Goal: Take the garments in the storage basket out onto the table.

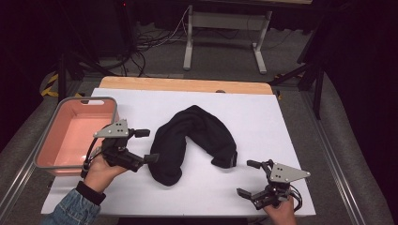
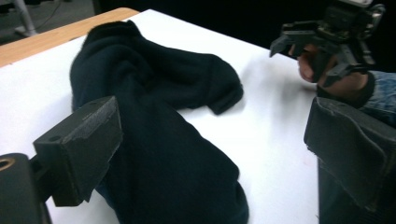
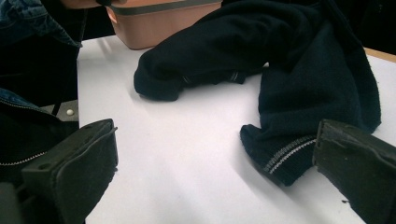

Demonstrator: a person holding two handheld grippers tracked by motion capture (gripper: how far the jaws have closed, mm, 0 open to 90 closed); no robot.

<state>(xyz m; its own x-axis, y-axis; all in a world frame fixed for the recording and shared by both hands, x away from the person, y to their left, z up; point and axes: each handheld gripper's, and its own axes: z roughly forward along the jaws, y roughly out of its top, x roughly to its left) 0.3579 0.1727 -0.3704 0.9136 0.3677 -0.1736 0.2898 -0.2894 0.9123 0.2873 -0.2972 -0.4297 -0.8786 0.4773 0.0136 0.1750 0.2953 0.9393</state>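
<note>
We are seeing the left gripper (image 1: 145, 145) standing with its jaws wide apart, gripping nothing, at about eight o'clock on the white table (image 1: 263, 122). Its lower jaw is touching, or just short of, the edge of the black garment (image 1: 187, 140); we cannot tell which. In the left gripper view that dark fleece cloth (image 2: 154, 121) is lying between the two black jaws. The right gripper (image 1: 249, 178) is sitting at about five o'clock, its jaws also spread wide and empty, just short of the garment's cuffed end (image 3: 280, 156). The garment is lying in an arch across the middle of the table, one end pointing toward six o'clock, the other toward four. At nine o'clock, behind the left hand (image 1: 101, 171), a pink bin (image 1: 70, 136) with a grey rim is sitting at the table's edge. The left arm is wearing a denim sleeve (image 1: 70, 211).
</note>
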